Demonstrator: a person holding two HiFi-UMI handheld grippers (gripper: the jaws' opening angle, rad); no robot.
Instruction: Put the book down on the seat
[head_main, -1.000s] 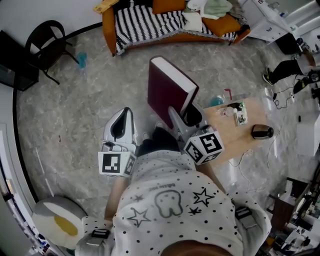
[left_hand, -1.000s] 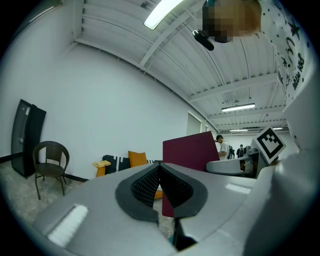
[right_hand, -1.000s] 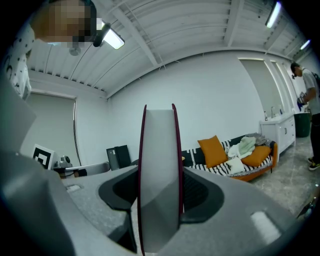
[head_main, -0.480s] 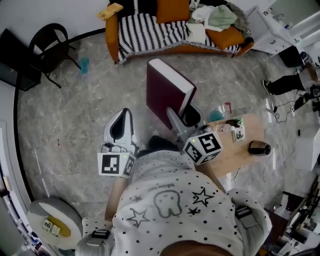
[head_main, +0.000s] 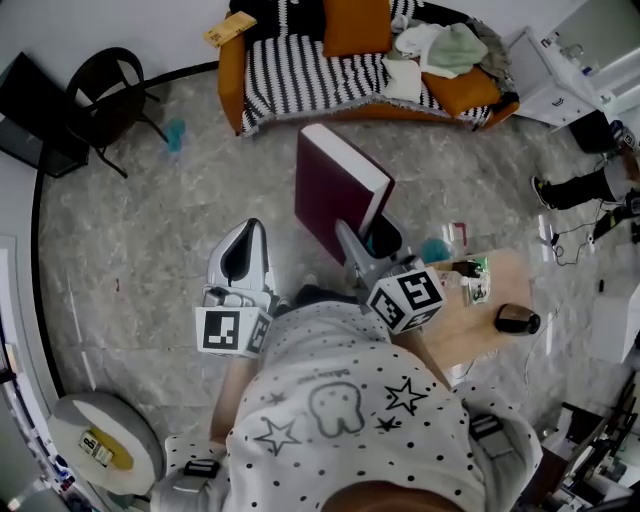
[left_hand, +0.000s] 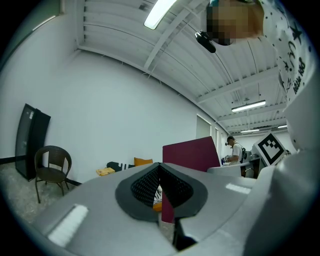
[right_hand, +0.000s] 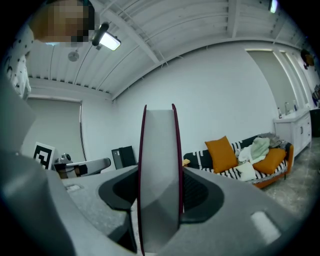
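Observation:
A thick maroon book (head_main: 335, 195) with white page edges stands upright, clamped at its lower end by my right gripper (head_main: 368, 232). In the right gripper view its page edge (right_hand: 159, 150) fills the gap between the jaws of the right gripper (right_hand: 159, 175), which press on both covers. My left gripper (head_main: 240, 255) hangs beside it to the left, shut and empty; in the left gripper view its tips (left_hand: 160, 165) meet. Ahead stands an orange sofa (head_main: 300, 60) whose seat has a black-and-white striped cover; the sofa (right_hand: 235, 160) also shows at the right of the right gripper view. Bare floor lies between book and sofa.
Orange cushions (head_main: 355, 22) and loose clothes (head_main: 445, 45) lie on the sofa's middle and right. A black wicker chair (head_main: 100, 95) stands far left. A low wooden table (head_main: 470, 330) with small items sits at my right. A round stool (head_main: 105, 445) is at bottom left.
Both grippers and the held book have travelled forward toward the sofa, which now shows more fully at the top. The grip on the book is unchanged.

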